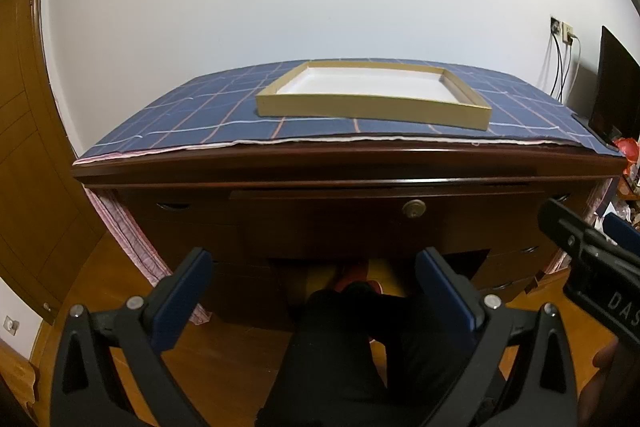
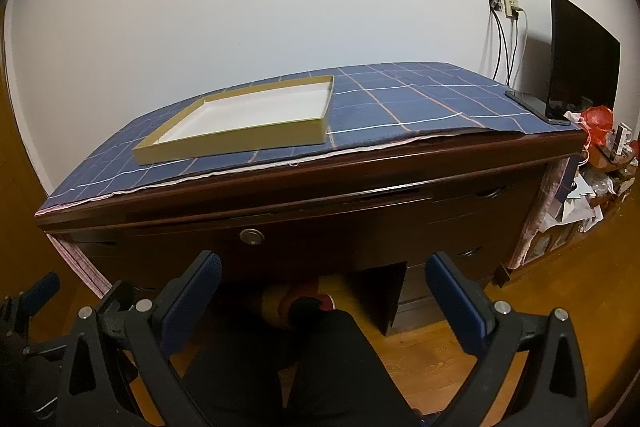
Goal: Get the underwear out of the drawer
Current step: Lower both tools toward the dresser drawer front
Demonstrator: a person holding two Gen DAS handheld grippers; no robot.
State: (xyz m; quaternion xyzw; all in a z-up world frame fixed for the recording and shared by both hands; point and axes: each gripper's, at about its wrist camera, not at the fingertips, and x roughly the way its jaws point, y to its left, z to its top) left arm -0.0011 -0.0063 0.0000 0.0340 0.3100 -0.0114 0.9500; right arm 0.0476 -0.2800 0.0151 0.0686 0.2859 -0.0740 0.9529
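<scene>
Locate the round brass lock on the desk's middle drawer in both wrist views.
Left wrist: the lock sits right of centre on the closed drawer front, below the shallow box.
Right wrist: the lock sits left of centre, under the box's near edge.
Shared landmark: the shallow box on the blue checked cloth.

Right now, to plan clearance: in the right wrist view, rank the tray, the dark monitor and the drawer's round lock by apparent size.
1. Tray
2. Monitor, though cut off by the picture's edge
3. Round lock, by far the smallest
</scene>
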